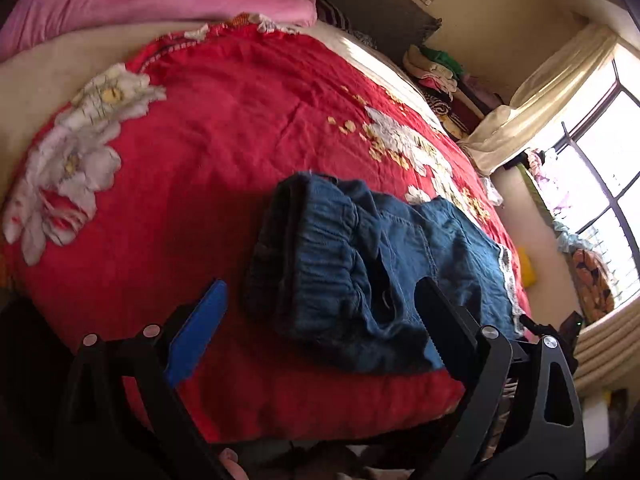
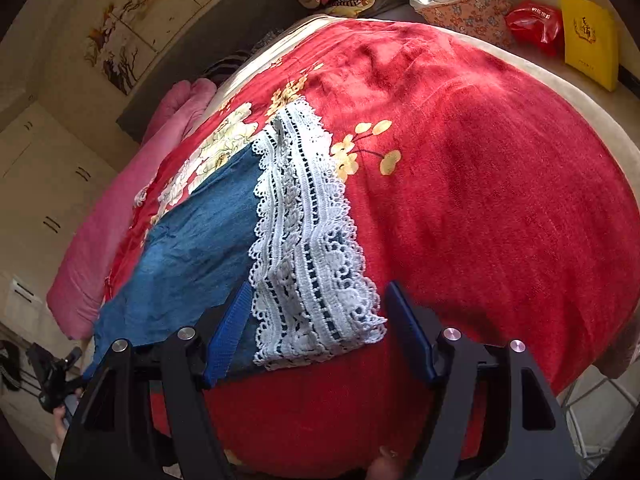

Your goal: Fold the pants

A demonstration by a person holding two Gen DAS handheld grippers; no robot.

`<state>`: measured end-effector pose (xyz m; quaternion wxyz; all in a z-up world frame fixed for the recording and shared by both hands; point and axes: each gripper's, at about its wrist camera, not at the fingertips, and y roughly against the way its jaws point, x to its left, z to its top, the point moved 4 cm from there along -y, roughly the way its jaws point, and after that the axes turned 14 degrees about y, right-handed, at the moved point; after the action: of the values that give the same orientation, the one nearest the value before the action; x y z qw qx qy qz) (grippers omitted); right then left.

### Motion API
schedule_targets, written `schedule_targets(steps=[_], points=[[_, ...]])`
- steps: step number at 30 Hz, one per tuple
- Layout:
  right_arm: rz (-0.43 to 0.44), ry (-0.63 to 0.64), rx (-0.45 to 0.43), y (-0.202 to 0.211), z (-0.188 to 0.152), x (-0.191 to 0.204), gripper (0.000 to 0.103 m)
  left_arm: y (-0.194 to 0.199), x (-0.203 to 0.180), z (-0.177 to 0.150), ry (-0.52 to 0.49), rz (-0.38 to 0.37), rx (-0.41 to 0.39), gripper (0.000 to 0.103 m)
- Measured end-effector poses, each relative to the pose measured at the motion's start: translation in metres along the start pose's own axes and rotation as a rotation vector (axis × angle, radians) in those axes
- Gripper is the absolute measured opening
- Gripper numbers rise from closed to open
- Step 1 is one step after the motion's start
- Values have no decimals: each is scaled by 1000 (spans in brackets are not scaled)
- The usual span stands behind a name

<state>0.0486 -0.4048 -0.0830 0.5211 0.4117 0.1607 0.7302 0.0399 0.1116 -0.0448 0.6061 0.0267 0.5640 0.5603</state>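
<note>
The blue denim pants [image 1: 360, 272] lie across a red floral blanket [image 1: 224, 128] on the bed, elastic waistband bunched near the left gripper [image 1: 320, 292] and white lace hem [image 2: 308, 240] by the right gripper [image 2: 316, 292]. Both grippers have their jaws spread wide, holding nothing. The left straddles the waistband and the right straddles the lace hem.

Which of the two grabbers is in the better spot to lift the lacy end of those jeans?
Probably the right gripper: its open fingers already straddle the lace hem of the pants. The left gripper, also open, faces the elastic waistband instead.
</note>
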Motion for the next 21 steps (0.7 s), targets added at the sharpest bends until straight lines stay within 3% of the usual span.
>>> schedule_targets(steps=[2,7,8,9,10,14,19,21], points=[[4,20,8,-1,-1,7,66,-12,-3,-8,23,-32,47,88],[-13,41,33,-9,-3,12,40,-40,-12,-14,23,27,39,88],[-24,46,34,-9,-4,11,37,-43,-14,-14,18,46,27,78],[-23,56,30,-9,-4,13,26,-43,-15,-12,3,77,9,43],[-20,68,27,-9,-4,15,25,-43,-15,-8,-15,102,-12,35],[-68,130,5,0,-4,21,24,-28,-8,10,19,55,-42,35],[-88,139,29,-9,-15,17,26,-35,4,8,-33,92,-43,36],[-84,121,14,-9,-17,14,28,-36,8,7,-52,92,-54,41]])
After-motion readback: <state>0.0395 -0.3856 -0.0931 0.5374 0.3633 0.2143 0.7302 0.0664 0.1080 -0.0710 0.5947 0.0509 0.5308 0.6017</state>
